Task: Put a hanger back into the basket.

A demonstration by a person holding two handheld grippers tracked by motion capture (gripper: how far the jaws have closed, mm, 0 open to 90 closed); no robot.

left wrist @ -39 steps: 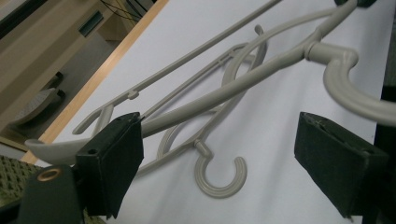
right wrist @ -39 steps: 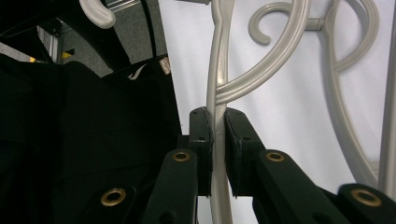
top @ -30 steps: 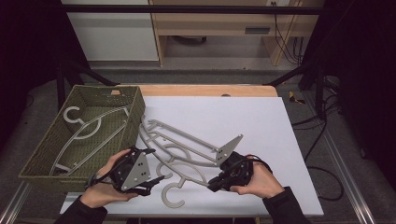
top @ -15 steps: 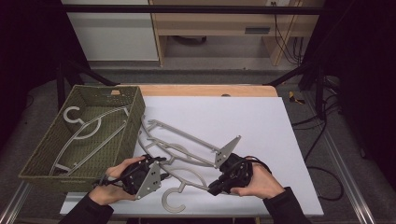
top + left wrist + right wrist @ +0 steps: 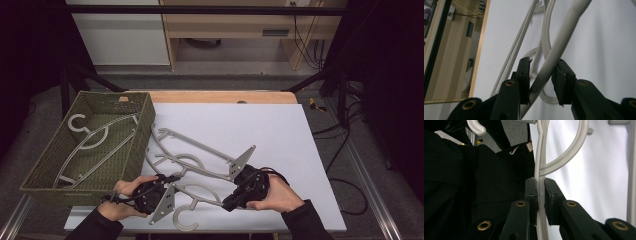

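The hanger (image 5: 200, 192) lies clamped in the right gripper (image 5: 235, 200), while the left gripper (image 5: 541, 75) has just been closing around its arm, nearly ready for a two-handed lift.

left: your left gripper (image 5: 162, 192) lies low at the near edge, jaws just closing, a gap still beside one pad (image 5: 559, 83) | right: your right gripper (image 5: 239, 192) points left, jaws clamped, hand wrapped over it
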